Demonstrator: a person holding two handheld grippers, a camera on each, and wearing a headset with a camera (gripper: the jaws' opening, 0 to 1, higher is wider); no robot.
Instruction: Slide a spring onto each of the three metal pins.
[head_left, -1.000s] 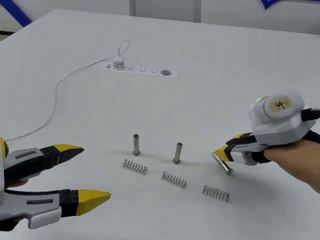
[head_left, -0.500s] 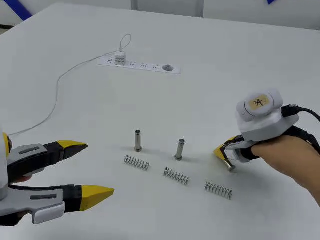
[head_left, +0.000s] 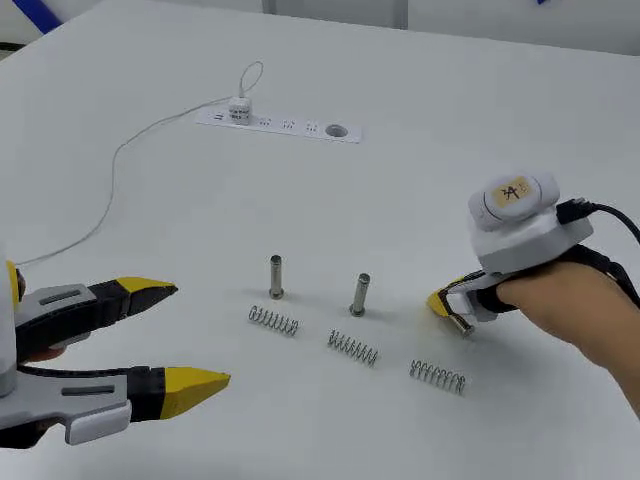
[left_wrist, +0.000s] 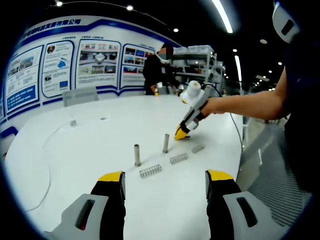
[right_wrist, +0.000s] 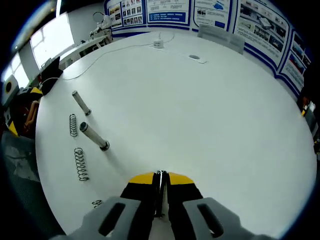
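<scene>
My left claw (head_left: 200, 335) hangs released, jaws wide apart, well to the left of the middle pin (head_left: 360, 295) and over the white table (head_left: 450, 150). The left pin (head_left: 276, 277) stands upright and bare, left of the middle pin. A power strip (head_left: 278, 124) lies far behind it. The left spring (head_left: 273, 320) lies flat, left of the middle pin and nearer me. The middle pin is upright and bare too, and the middle spring (head_left: 352, 348) lies just in front of it. The right spring (head_left: 437, 377) lies to the middle pin's right, nearer me. Right of the middle pin, my right claw (head_left: 445, 303) is clenched on the third pin (head_left: 460, 324), which is tilted, its lower end down by the table.
</scene>
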